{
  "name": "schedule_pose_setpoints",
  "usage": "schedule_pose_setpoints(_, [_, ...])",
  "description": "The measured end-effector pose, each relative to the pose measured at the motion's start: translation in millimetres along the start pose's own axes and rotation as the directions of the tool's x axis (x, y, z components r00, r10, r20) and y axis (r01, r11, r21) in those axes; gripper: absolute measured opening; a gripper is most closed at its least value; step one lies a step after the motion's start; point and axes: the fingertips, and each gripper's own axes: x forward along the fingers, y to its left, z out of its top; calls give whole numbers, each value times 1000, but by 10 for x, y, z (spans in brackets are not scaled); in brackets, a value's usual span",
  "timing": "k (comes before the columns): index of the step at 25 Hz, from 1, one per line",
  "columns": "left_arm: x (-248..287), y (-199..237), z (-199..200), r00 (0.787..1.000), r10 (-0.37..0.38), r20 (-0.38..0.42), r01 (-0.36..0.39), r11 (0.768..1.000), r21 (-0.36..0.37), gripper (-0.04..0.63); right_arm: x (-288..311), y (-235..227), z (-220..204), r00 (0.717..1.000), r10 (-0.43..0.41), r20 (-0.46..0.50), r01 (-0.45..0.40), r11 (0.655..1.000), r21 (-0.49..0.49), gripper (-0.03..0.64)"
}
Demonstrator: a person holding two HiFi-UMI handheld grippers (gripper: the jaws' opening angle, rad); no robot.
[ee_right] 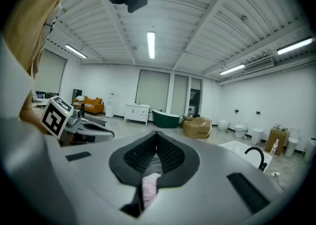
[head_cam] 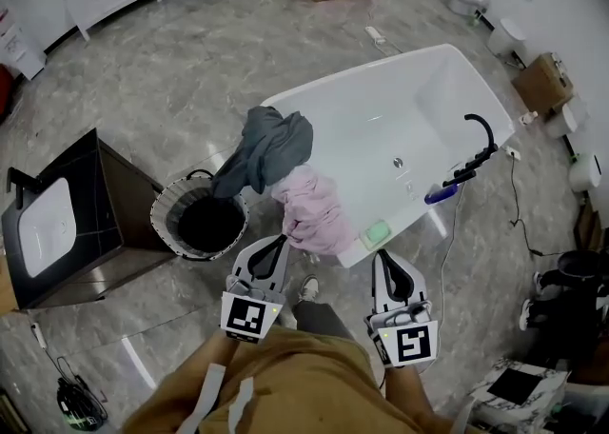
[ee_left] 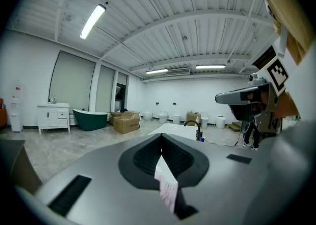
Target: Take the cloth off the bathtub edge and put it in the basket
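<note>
Just beside basket (head_cam: 164,225), grey cloth (head_cam: 271,145), pink cloth (head_cam: 319,215) on bathtub (head_cam: 381,123) edge.

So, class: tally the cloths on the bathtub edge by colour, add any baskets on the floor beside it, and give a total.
Grey cloth: 1
Pink cloth: 1
Basket: 1
Total: 3

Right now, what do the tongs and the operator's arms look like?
Both the left tongs and right tongs have pale grey shells and black ribbed pads tapering to a point. Each carries a cube with black-and-white square markers. No cables show. The person wears a tan top with long sleeves.
</note>
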Motion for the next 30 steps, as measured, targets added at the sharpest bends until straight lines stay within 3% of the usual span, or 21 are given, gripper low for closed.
schedule_pose_setpoints(4, [292, 27, 33, 999, 39, -27, -39, 999, 16, 5, 186, -296, -46, 1000, 28, 0, -28, 999, 20, 6])
schedule_pose_setpoints(8, [543, -74, 59, 998, 33, -45, -32, 999, 29, 5, 322, -519, -67, 999, 44, -2, -44, 998, 39, 6])
schedule_pose_setpoints(15, [865, 2, -290, 993, 44, -112, -45, 999, -8, 5, 603, -599, -266, 995, 99, -20, -98, 994, 41, 6])
schedule_pose_setpoints(20, [1146, 110, -949, 978, 74, -196, -67, 997, 43, 5, 795, -555, -582, 992, 121, -35, -120, 993, 18, 6])
schedule_pose_setpoints(26, [1670, 236, -1977, 937, 88, -339, -89, 996, 15, 8, 1081, -575, -1120, 984, 152, -96, -151, 988, 15, 6])
schedule_pose_setpoints(30, [1988, 265, -2521, 915, 84, -395, -96, 995, -11, 100, 1206, -595, -1459, 979, 163, -122, -158, 986, 50, 6])
